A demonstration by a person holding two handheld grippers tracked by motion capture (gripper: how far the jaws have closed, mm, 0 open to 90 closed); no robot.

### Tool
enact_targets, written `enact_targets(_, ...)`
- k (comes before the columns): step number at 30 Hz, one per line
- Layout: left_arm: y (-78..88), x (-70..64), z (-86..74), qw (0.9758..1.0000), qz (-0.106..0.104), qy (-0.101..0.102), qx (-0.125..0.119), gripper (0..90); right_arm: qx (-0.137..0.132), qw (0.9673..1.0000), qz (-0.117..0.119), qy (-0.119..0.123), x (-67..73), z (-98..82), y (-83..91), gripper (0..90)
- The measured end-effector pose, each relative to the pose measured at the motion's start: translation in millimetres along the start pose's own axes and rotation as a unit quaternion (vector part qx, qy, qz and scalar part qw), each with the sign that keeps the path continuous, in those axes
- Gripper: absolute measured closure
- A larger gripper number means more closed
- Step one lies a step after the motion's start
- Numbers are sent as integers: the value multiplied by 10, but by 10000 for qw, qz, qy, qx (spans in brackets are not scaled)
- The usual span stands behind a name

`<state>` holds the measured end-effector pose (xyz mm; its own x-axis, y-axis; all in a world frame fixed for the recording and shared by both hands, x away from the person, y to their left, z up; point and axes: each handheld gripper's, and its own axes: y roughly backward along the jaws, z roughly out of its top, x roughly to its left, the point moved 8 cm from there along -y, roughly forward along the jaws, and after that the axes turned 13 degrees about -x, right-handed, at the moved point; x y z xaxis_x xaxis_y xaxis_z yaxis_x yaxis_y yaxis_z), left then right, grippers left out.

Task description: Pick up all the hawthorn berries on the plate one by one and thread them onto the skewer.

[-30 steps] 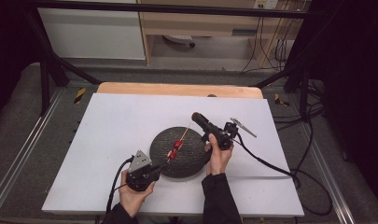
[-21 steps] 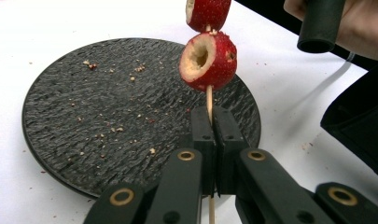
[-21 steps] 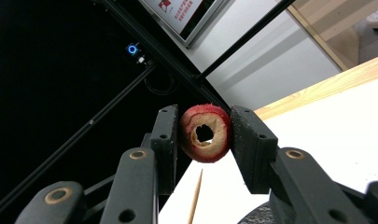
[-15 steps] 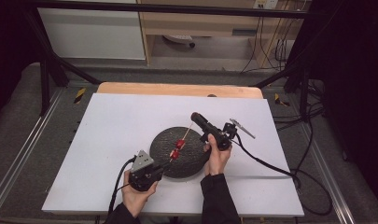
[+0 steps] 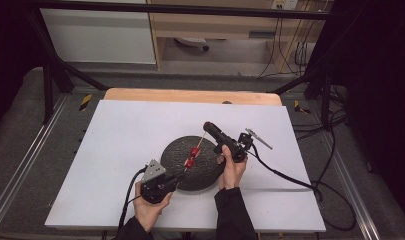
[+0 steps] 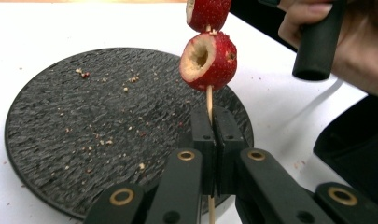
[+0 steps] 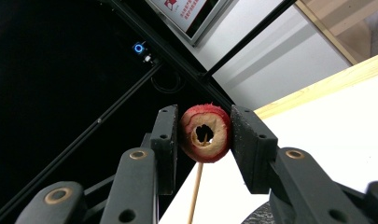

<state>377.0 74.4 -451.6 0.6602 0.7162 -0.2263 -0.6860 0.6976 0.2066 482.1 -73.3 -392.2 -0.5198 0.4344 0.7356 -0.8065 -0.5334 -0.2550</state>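
From above, a thin wooden stick [image 5: 196,151] with round red fruit pieces [image 5: 192,156] hangs over the round black stone plate [image 5: 205,175] on the white tabletop [image 5: 125,135].

In the left gripper view, the left gripper [image 6: 214,135] squeezes the stick's bottom between its fingers.

In the right gripper view, the right gripper [image 7: 204,133] pinches a hollow red fruit ring [image 7: 205,133] at the stick's top.

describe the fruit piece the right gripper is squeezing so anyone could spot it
Start at the round black plate on the white table; a thin wooden skewer slants above it. The fruit piece sits at the skewer's far end, clamped by the right gripper, apart from the two red pieces mid-stick.
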Motion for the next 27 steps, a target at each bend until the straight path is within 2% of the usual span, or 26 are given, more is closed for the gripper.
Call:
enact_targets(11,-77,-18,43,10000,1,69,-13,886,5,10000,46,1,19,-15,19,637)
enact_targets(18,-99,-49,38,9997,-122,197,19,887,45,9997,121,210,26,-8,30,639)
enact_targets(25,-90,-69,47,9996,-143,224,-78,887,-150,9993,269,216,50,56,9,640)
enact_targets(27,-86,-72,63,9993,-170,316,-109,887,-130,9992,295,216,53,58,7,640)
